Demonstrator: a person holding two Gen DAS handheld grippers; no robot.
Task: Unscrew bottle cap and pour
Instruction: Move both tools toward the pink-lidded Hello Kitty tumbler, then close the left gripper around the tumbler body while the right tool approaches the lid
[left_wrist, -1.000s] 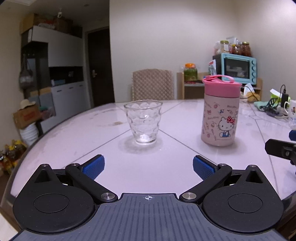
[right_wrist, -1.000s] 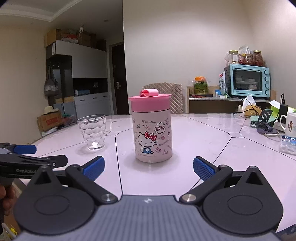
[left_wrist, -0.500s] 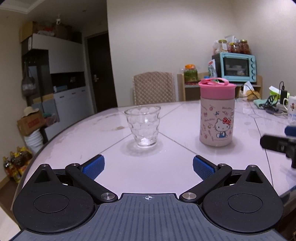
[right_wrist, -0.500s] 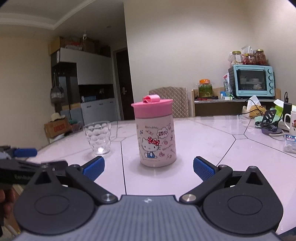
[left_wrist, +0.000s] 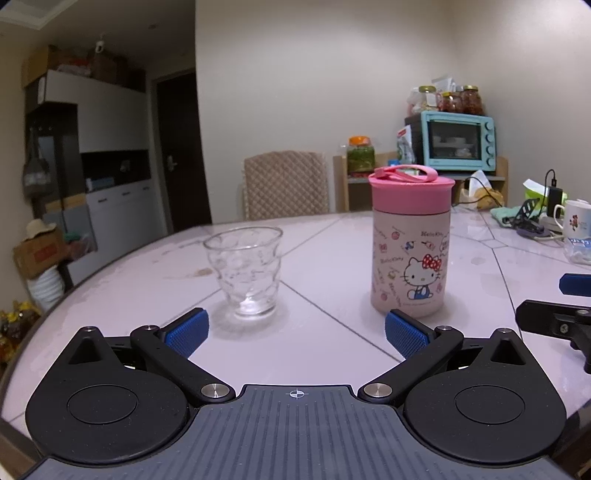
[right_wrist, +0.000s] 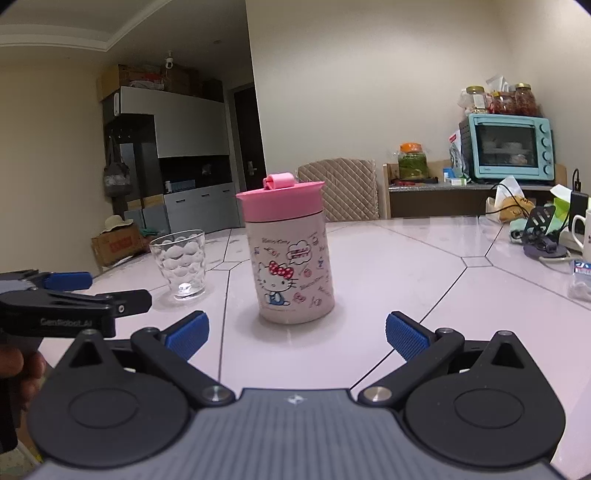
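Observation:
A Hello Kitty bottle (left_wrist: 410, 266) (right_wrist: 291, 269) with a pink screw cap (left_wrist: 410, 186) (right_wrist: 280, 201) stands upright on the pale table (left_wrist: 325, 236). A clear empty glass (left_wrist: 245, 271) (right_wrist: 181, 264) stands to its left. My left gripper (left_wrist: 295, 330) is open and empty, a short way in front of the gap between glass and bottle. My right gripper (right_wrist: 297, 330) is open and empty, just in front of the bottle. Each gripper shows at the edge of the other's view.
At the table's right edge lie a mug (left_wrist: 574, 218), cables, a phone stand (right_wrist: 541, 230) and a small packet (right_wrist: 581, 267). A padded chair (left_wrist: 286, 186) stands behind the table. A teal oven (right_wrist: 508, 147) and jars sit on a shelf beyond.
Both grippers have moved closer to the table objects and lower. The bottle and glass look larger. Both jaws stay open. Nothing has been touched.

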